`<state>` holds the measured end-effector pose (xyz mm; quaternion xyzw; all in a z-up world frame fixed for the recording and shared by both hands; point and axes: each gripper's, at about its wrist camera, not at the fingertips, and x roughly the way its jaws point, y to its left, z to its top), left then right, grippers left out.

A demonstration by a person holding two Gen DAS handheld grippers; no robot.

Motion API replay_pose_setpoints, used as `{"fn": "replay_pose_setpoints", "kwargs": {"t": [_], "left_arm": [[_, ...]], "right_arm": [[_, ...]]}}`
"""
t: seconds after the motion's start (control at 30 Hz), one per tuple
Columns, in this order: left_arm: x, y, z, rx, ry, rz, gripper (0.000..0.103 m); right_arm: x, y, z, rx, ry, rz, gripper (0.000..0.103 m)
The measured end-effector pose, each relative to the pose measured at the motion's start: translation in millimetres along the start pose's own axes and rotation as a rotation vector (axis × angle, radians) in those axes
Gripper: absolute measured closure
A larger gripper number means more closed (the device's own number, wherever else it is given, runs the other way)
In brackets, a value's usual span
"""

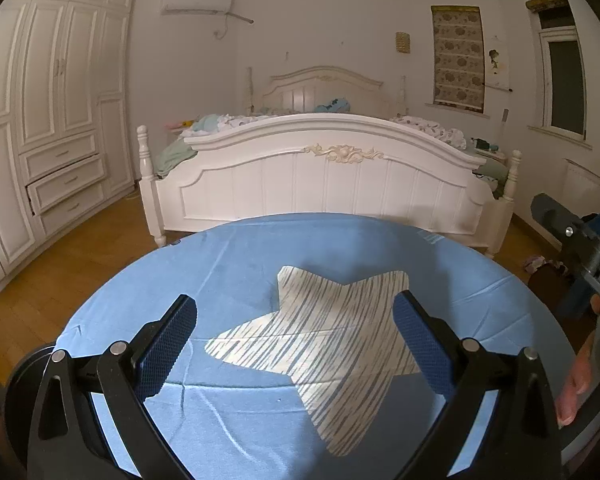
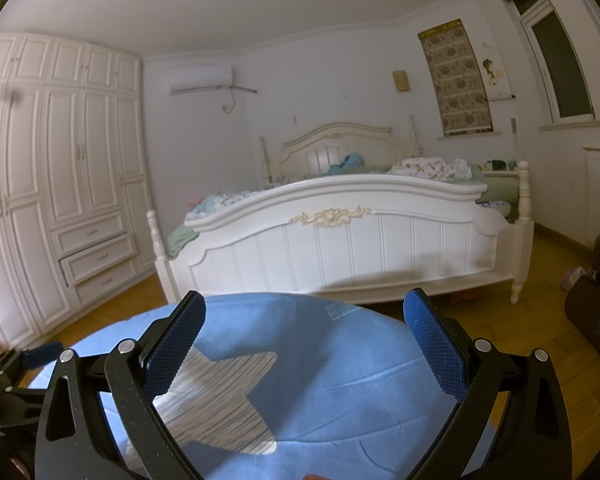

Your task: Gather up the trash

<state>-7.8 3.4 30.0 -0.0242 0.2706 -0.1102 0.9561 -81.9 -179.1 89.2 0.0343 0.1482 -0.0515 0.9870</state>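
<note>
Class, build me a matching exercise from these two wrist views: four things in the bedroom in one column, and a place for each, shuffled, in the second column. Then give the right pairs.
Things
1. star-shaped striped mat
2. air conditioner
3. wardrobe
4. patterned blind

Places
A. high on the back wall, left of the bed
B. along the left wall
C. flat on the blue tablecloth
D. over a window to the right of the headboard

Pairs: 1-C, 2-A, 3-B, 4-D
</note>
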Motion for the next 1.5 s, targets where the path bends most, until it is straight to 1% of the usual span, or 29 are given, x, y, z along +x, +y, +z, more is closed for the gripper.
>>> {"fn": "replay_pose_setpoints", "kwargs": {"t": [0.97, 1.23, 1.5], "left_arm": [[0.0, -3.8, -1.7, 0.014, 0.003, -0.007, 0.005], [-5.7, -2.1, -1.9, 0.023, -0.022, -0.04, 0.005], [-3.1, 2.6, -1.9, 0.014, -0.003, -0.06, 0.005]], "right_arm": [[-1.6, 1.8, -0.5, 0.002, 0.0, -0.002, 0.005], [-0.5, 2.3, -1.1, 0.005, 0.001, -0.001, 0.005], [-1.0, 3.2, -1.6, 0.005, 0.002, -0.001, 0.005]]}}
